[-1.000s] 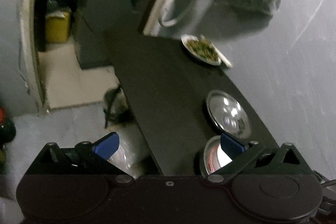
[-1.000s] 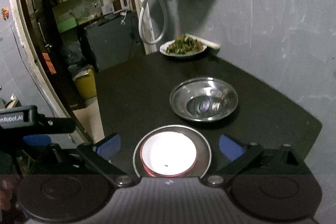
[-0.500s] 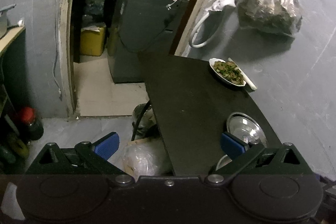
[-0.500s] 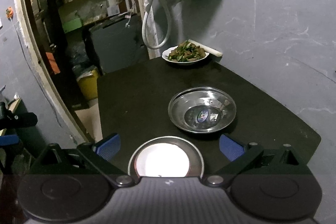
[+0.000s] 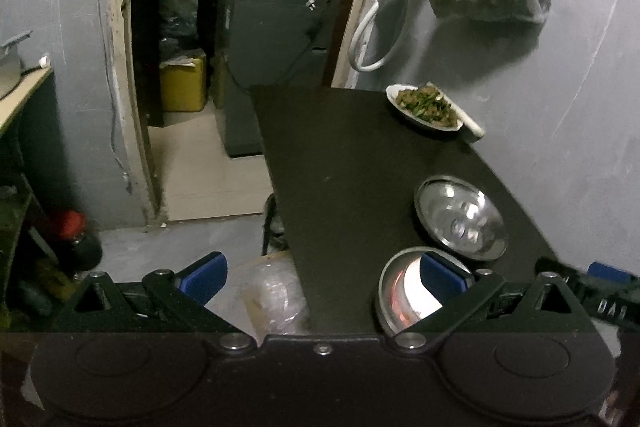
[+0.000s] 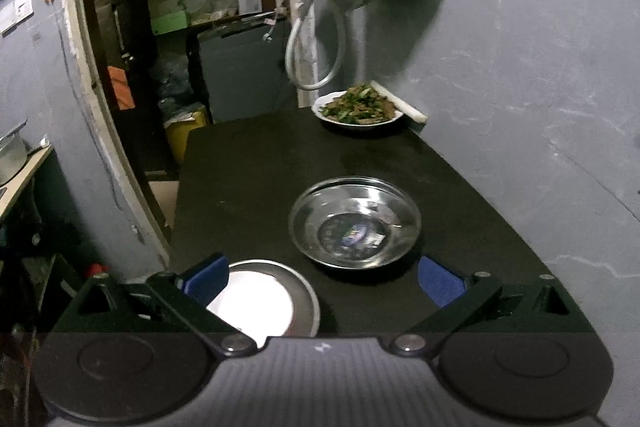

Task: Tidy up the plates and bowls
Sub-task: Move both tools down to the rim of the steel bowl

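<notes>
- The left gripper (image 5: 322, 277) is held with its blue fingers (image 5: 204, 273) spread wide and nothing between them; it is poised over the near left edge of the black table (image 5: 344, 179).
- A steel plate with a white dish in it (image 6: 264, 301) is seen at the table's near edge, partly hidden behind the left finger in the right wrist view.
- An empty steel bowl (image 6: 354, 223) is set just beyond it, near the middle of the table.
- The right gripper (image 6: 324, 281) is held wide apart and empty, facing the bowl.
- A white plate of cooked greens (image 6: 358, 107) is placed at the far right corner, against the grey wall (image 6: 520, 67).
</notes>
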